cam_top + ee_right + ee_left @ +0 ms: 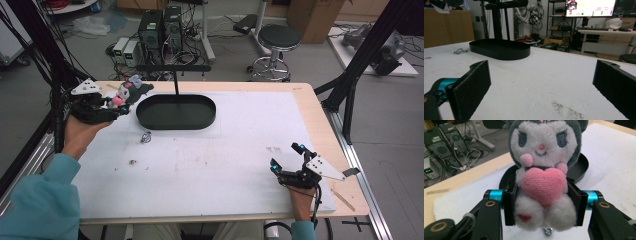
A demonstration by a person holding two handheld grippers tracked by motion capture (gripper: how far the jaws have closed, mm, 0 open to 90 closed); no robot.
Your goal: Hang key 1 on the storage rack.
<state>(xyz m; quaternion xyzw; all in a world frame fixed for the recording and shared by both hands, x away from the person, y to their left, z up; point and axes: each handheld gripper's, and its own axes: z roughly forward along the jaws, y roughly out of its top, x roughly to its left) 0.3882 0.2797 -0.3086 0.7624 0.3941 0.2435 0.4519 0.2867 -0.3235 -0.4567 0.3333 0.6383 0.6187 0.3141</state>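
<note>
Room is scarce at the table's far left corner, where the left gripper (pixel 114 107) holds a plush doll (pixel 126 93) in the air just beside the left end of the black oval tray (pixel 200 121). In the left gripper view its jaws are clamped on the doll's (pixel 544 177) body from both sides, below the pink heart (pixel 543 185), and the doll sits upright facing the camera. A small metal ring (pixel 145 136) lies on the white mat (pixel 210 165) just in front of the tray. Between tray and near edge the mat is bare apart from a few specks. The right gripper (pixel 286 161) rests low at the near right corner, close to the mat's edge, its jaws wide apart with nothing between them. The doll's ears are cut off at the top of the left gripper view, and a small metal loop (pixel 548 231) under its feet is half hidden. The tray's post (pixel 176 82) carries a crossbar.
</note>
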